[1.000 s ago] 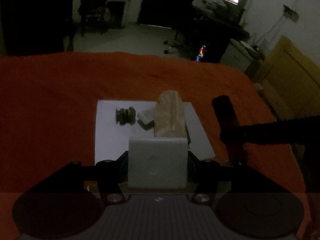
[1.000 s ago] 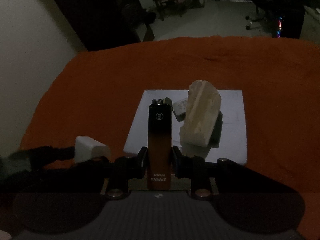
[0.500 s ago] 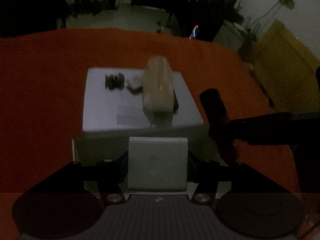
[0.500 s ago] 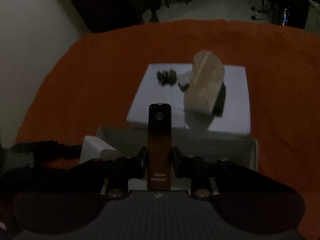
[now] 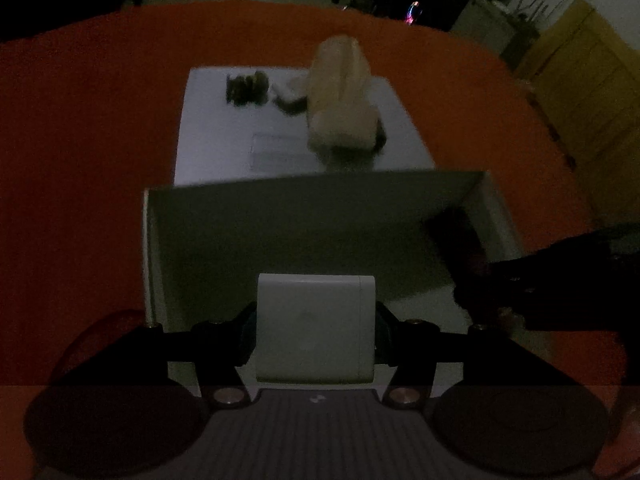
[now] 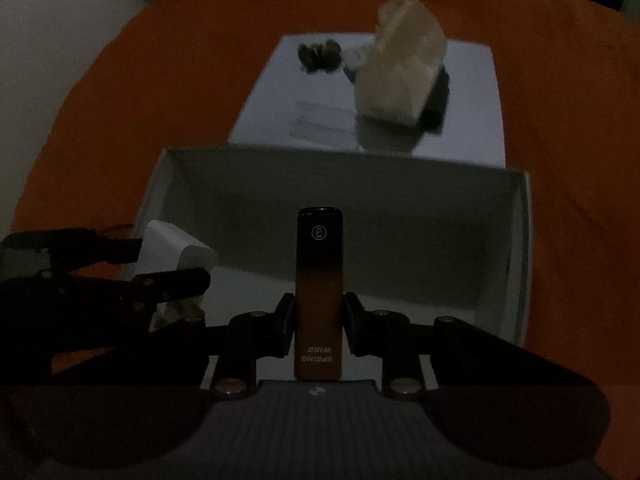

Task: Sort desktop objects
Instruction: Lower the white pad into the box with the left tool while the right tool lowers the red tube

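Observation:
My left gripper (image 5: 316, 320) is shut on a white square charger block (image 5: 316, 328), held over the near left part of an open white box (image 5: 152, 240). My right gripper (image 6: 319, 320) is shut on a slim stick, black at the tip and orange below, marked SPRING WIND (image 6: 319, 288), above the same box (image 6: 520, 240). In the right wrist view the left gripper (image 6: 172, 268) with its white block (image 6: 168, 244) shows at the box's left wall. In the left wrist view the right gripper's dark fingers (image 5: 560, 292) reach in from the right.
Beyond the box lies a white lid or board (image 5: 216, 140) with a pale tissue pack (image 5: 340, 100), a small dark cluster (image 5: 244, 88) and a small white item (image 5: 288, 92). An orange cloth (image 5: 80, 140) covers the surface. A yellow cabinet (image 5: 592, 92) stands at the right.
Both grippers have come down and tilted further downward. The open white box has entered view beneath them, and the board with the tissue pack has slid up the frames.

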`<action>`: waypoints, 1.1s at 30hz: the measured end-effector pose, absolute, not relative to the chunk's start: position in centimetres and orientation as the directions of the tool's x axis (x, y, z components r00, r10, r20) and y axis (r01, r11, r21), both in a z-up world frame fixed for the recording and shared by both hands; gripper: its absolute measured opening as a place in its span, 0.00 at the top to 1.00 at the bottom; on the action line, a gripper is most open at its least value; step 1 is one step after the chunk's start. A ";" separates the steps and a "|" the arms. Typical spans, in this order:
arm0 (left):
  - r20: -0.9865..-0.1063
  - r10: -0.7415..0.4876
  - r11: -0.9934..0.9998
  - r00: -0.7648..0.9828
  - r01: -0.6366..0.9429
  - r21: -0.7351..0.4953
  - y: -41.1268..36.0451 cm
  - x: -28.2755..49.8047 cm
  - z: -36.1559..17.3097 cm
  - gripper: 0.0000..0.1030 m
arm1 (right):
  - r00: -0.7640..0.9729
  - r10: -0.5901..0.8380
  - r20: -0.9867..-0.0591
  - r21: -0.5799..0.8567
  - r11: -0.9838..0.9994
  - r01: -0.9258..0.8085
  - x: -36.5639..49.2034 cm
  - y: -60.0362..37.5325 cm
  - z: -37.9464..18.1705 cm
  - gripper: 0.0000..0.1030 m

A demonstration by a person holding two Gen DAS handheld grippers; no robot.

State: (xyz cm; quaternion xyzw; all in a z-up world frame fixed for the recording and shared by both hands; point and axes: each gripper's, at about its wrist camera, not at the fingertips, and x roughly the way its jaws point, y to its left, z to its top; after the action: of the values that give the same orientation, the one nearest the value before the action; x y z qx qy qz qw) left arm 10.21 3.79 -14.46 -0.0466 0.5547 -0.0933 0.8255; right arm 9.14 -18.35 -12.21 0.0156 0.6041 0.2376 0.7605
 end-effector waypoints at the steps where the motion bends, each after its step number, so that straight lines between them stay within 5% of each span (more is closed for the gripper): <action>1: -0.914 -0.195 0.980 0.355 0.094 -0.173 3.7 10.2 -15.0 0.49 | 0.153 0.374 -0.915 0.306 0.890 -0.339 9.1 -18.4 -12.6 0.73; 33: -0.960 -0.105 0.994 0.261 0.069 -0.090 0.6 10.0 -21.6 0.49 | 0.060 0.221 -0.973 0.201 0.951 -0.236 9.4 -18.1 -20.8 0.73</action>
State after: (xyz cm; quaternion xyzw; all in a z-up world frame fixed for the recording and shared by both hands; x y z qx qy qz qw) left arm 10.02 0.59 -21.58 -0.0149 0.6053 -0.0549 0.7940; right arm 9.39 -18.06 -20.84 -0.0059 0.6674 0.1570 0.7280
